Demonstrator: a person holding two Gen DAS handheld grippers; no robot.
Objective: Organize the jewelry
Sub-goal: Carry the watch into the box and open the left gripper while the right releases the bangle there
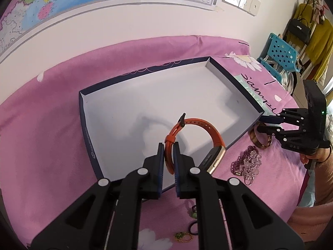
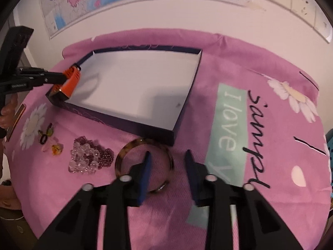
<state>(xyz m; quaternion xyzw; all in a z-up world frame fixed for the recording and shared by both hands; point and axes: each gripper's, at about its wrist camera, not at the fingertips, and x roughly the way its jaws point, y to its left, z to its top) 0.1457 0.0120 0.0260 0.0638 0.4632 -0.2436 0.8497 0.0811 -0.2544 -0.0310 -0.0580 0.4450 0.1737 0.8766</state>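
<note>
Left gripper pinches orange-strapped gold smartwatch by one strap over shallow navy cardboard tray, right gripper spread around tortoiseshell bangle; watch may swing, snag near rim.

Left wrist: close above the box's near corner, facing the wall. Right wrist: farther back, looking down. Shared by the 2: box, cloth.

Near side of tortoiseshell bangle hidden behind right gripper finger. Small rings beside box front corner: too small and partly hidden to identify. Watch face turned away, unreadable. Wall map behind box cut off by frame edge.
</note>
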